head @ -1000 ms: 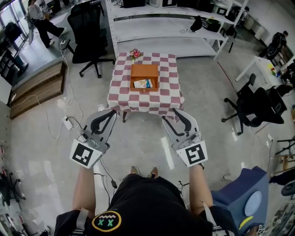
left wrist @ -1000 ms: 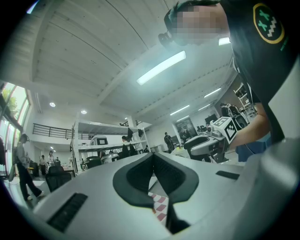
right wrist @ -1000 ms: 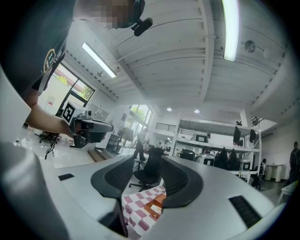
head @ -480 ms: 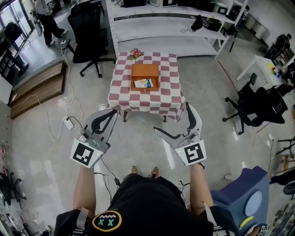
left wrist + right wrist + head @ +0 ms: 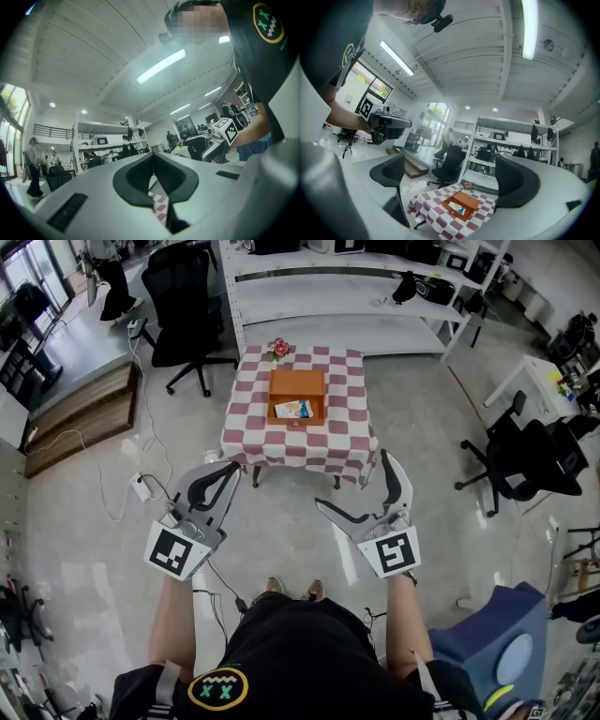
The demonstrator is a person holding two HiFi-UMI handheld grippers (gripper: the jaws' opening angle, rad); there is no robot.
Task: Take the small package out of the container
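Print on the small package in the container is too small to read

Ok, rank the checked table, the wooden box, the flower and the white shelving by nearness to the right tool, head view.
1. Checked table, just ahead of the right tool.
2. Wooden box, at table centre.
3. Flower, table's far edge.
4. White shelving, behind the table.

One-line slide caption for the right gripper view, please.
Right tool, jaws just opened and empty, faces the checkered table where the small package lies in the orange container.
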